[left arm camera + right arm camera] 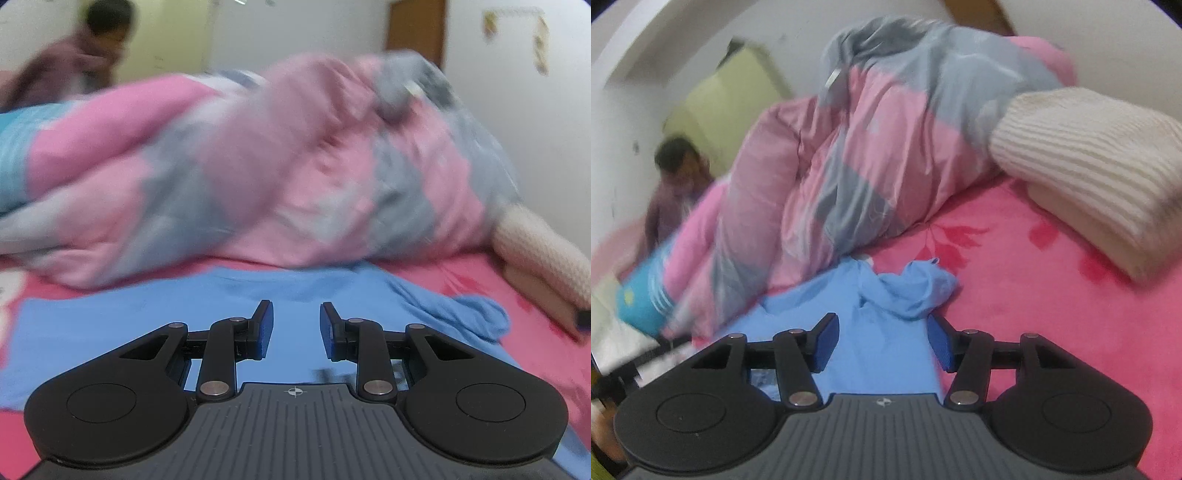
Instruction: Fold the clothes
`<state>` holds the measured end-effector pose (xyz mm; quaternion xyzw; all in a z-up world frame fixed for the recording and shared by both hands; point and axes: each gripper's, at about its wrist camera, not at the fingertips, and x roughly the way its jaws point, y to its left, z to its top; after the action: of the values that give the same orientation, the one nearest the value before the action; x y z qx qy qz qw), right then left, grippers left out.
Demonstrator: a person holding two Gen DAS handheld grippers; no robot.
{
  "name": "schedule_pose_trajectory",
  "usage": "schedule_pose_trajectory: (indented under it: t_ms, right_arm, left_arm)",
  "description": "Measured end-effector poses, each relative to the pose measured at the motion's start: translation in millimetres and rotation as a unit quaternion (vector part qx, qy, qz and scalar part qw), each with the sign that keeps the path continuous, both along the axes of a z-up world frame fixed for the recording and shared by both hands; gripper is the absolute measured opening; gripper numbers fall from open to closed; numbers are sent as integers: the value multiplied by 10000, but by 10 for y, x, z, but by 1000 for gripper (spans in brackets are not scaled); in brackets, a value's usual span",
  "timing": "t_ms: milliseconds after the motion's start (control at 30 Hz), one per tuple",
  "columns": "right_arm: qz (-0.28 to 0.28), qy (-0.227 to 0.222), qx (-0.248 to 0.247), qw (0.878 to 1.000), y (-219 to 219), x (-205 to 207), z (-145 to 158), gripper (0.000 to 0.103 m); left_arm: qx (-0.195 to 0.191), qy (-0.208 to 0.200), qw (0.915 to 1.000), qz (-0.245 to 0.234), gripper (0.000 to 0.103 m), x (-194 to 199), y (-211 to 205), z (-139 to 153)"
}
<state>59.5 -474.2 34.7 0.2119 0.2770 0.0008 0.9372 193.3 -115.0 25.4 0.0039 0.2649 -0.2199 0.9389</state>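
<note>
A blue garment (155, 325) lies spread flat on the pink bed sheet (461, 273), and one crumpled sleeve (476, 314) is bunched at its right side. My left gripper (295, 312) hovers low over the flat part. It is open, with a narrow gap and nothing between the pads. In the right wrist view the same blue garment (886, 354) runs under my right gripper (882, 326), and the bunched sleeve (916, 291) sits just beyond the fingertips. This gripper is open wider, and no cloth is pinched between the pads.
A big pink and grey quilt (280, 162) (857, 158) is heaped behind the garment. A folded cream knit (1089, 170) (546, 258) lies at the right. A teal pillow (642, 299) and a person (676, 184) (81, 59) are at the far left.
</note>
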Motion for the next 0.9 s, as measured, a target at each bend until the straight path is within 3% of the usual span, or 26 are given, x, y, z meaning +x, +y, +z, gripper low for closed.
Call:
schedule_pose_trajectory:
  t_ms: [100,233,300,400,467,500,533,633,700,800,900]
  right_arm:
    - [50,112,-622,9980,10,356,-142,56]
    - [515,124,-1416,9885,125,778,-325,56]
    - [1003,37,-2023,9742,297,954,-415,55]
    - [1658,-140,-2850,9440,543,1168,-587,55]
    - [1827,-21,-3079,9337,595,1355,-724,54]
    - [1897,55,-3166,9294,616,1450,-791,46]
    - [1860,85,-3043,9342,567,1525,-797,25]
    - [1631,127,-2447,9557,349,1727,-754,6]
    - [1250,51,-2041,9709,120,1855,-694,6]
    - [657,282,-1096,9914,-297,2095,-772,8]
    - [207,554,84,9982,-677,2262,-949,24]
  left_arm:
    - [83,125,9991,-396,27,133,-472,-312]
    - [168,58,9970,-759,27,254,-916,-657]
    - [174,44,9962,-854,27,303,-1041,-803]
    - [189,336,9949,-930,27,406,-1125,-951]
    - [-41,412,9950,-913,27,442,-1058,-940]
    - [-133,476,9948,-896,27,469,-1033,-951]
    - [-226,539,9944,-883,27,495,-1007,-963]
    - [-444,666,9928,-887,27,540,-949,-984]
    - [-443,666,9929,-882,27,538,-946,-992]
    - [-350,617,9936,-876,27,518,-977,-990]
    - [-381,637,9934,-878,27,527,-970,-993]
